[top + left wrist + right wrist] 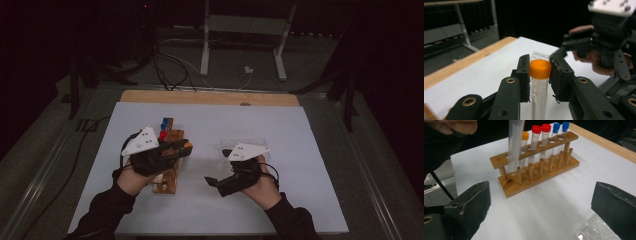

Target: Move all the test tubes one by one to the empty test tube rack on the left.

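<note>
In the left gripper view, the left gripper (539, 75) has its fingers (524, 75) clamped on a clear tube (539, 97) just under its orange cap (540, 68); the tube stands upright between them, its printed scale facing the camera, its lower end out of the picture. Beyond those fingers lies the white worktop (499, 65), and further off to their right is the other hand with its black gripper.

In the right gripper view, the right gripper (544, 205) has its fingers (471, 205) spread wide apart with nothing between them but bare worktop. By the right-hand finger, at the bottom edge, sits a corner of a clear plastic box (594, 230). Ahead of the fingers stands a wooden rack (541, 170) holding one orange-capped tube, two red-capped and two blue-capped. The held tube (514, 142) hangs blurred over the near-left end of the rack, its lower end above the rack's top bar.

From the high view, the left gripper (187, 147) is above the rack (167, 182), and the right gripper (210, 181) is well to the side, near the clear box (242, 145).
</note>
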{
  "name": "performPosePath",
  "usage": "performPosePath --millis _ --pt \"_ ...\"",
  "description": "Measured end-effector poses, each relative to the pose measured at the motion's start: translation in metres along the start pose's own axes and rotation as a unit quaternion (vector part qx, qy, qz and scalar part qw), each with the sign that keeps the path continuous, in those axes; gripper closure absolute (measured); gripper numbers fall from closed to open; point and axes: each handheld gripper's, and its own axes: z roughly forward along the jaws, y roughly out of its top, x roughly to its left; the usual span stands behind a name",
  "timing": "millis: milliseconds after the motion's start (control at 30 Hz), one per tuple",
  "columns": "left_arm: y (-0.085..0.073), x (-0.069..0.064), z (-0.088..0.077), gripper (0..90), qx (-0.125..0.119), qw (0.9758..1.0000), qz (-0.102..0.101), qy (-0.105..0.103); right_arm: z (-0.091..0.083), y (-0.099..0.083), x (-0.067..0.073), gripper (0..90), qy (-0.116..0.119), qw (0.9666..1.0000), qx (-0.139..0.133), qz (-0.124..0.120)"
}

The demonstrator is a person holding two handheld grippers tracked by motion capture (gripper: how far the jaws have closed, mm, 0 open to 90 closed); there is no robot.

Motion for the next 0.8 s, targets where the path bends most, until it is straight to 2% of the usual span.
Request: performPosePath --millis 33,267,433,667,800 --pt "0.001 0.001 -0.004 71.9 -0.004 1.0000 0.001 0.007 -0.001 0.000 0.000 0.0 -0.004 1.0000 -0.001 0.000" --pt "0.000 0.012 -0.028 71.9 -0.022 0.9990 -0.008 0.038 -0.008 0.002 -0.003 0.0 -0.008 0.9995 -0.027 0.012" --pt "-0.008 0.018 -0.040 71.9 -0.023 0.9979 -0.015 0.058 -0.010 0.002 -0.003 0.0 -0.006 0.9995 -0.028 0.010" --pt "-0.021 0.027 -0.049 71.9 -0.018 0.9960 -0.031 0.081 -0.008 0.003 -0.003 0.0 -0.007 0.9997 -0.024 0.008" --pt "-0.028 0.029 -0.048 71.9 -0.019 0.9955 -0.038 0.084 -0.008 0.004 -0.003 0.0 -0.006 0.9997 -0.024 0.007"
